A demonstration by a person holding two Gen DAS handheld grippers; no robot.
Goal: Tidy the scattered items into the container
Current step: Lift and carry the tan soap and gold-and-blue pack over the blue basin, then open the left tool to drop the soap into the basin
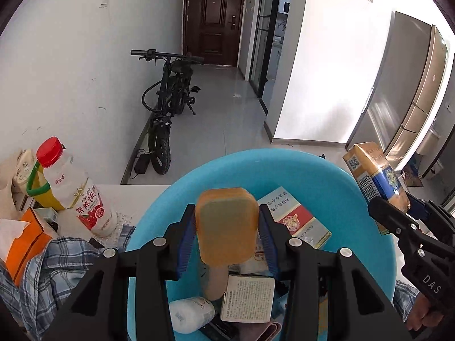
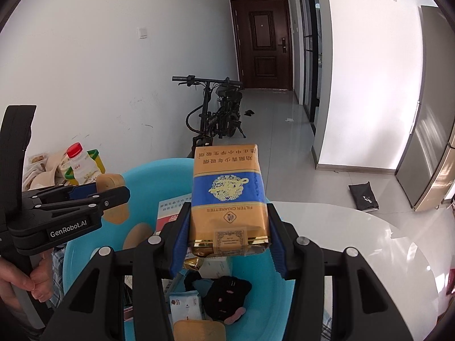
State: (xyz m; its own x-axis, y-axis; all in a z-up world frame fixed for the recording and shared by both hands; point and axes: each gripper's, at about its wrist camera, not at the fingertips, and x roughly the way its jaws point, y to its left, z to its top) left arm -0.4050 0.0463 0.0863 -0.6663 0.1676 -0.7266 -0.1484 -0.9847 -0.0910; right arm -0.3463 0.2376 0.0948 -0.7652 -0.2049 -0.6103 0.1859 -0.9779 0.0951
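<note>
Basin [image 1: 327,176] already holds several items, left gripper [image 1: 227,228] clamped on sponge [image 1: 226,224] and right gripper [image 2: 229,236] clamped on carton [image 2: 229,196], both over it awaiting drop; bottle [image 1: 82,196] and tissue box [image 1: 25,241] left on table [image 1: 136,196].

A white table [image 2: 355,227] with a glossy top carried the clutter. A blue basin [image 1: 327,176] sat on it at the near middle. To the left lay a plaid shirt [image 1: 57,270], with an orange tissue box [image 1: 25,244] and a red-capped milk-drink bottle [image 1: 82,196] beyond it. The table's right side reflected window light.
</note>
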